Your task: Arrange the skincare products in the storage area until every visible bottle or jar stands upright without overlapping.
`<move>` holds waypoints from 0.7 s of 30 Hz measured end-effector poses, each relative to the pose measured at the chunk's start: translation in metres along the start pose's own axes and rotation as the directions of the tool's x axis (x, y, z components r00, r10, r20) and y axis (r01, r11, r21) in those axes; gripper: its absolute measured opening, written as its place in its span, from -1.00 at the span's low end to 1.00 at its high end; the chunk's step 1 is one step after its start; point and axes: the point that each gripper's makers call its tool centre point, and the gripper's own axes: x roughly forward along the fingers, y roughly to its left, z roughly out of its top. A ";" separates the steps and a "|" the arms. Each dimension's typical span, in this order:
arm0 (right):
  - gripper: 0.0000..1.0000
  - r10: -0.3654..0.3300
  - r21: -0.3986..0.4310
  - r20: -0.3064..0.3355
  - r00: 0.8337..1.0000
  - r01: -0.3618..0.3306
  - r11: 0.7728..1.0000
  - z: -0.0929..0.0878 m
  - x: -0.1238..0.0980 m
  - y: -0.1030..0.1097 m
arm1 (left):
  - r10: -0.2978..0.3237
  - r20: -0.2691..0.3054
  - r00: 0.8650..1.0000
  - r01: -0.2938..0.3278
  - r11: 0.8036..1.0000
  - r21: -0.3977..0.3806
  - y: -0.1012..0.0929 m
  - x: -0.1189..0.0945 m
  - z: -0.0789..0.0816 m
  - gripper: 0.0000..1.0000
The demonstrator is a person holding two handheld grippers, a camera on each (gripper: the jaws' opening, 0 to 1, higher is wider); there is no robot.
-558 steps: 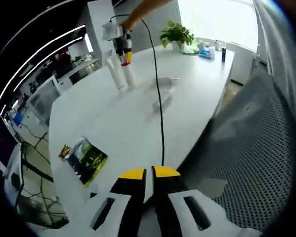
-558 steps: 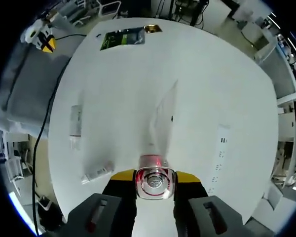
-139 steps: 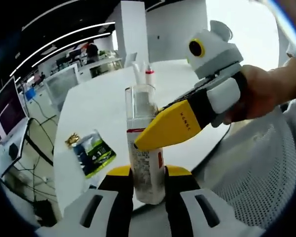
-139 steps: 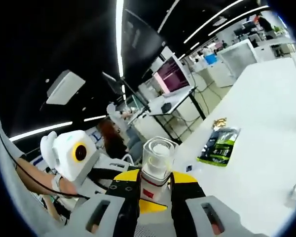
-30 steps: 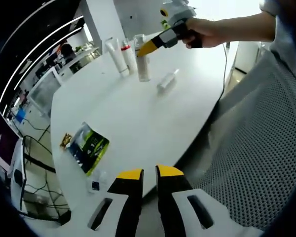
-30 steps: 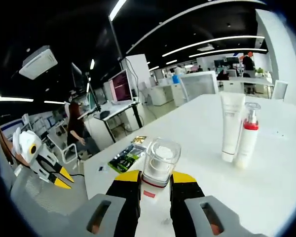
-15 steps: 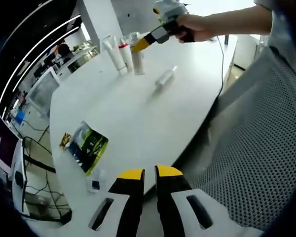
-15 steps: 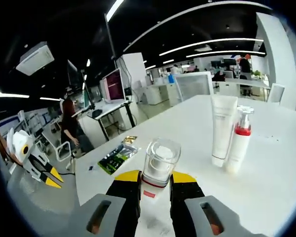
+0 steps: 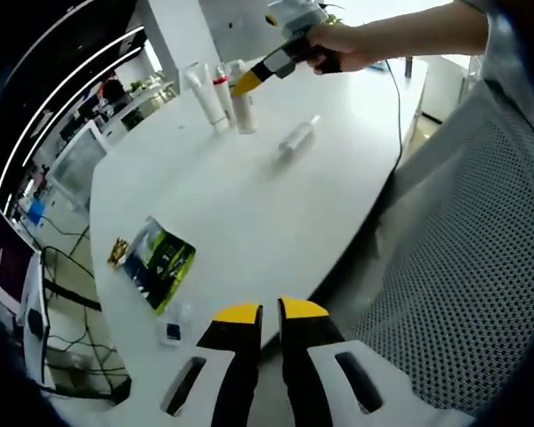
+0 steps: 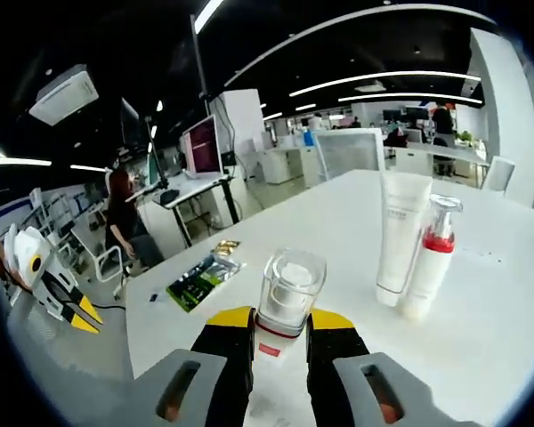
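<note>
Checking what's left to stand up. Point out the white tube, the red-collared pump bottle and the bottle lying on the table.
white tube [image 10: 399, 233], right gripper view, mid body.
red-collared pump bottle [image 10: 430, 261], right gripper view, body below collar.
lying bottle [image 9: 295, 140], left gripper view, mid body.

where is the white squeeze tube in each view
Left gripper view: the white squeeze tube stands upper left, far across the table, leftmost of the upright group.
Right gripper view: the tube stands right of centre, touching or almost touching the red-collared pump bottle.
Shared landmark: the green packet lying flat on the white table.
</note>
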 end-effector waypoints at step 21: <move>-0.70 -0.020 -0.006 -0.013 1.000 0.020 1.000 -0.006 0.006 -0.010 | 0.006 -0.028 1.000 -0.006 1.000 0.008 0.002 0.001 -0.005 -0.91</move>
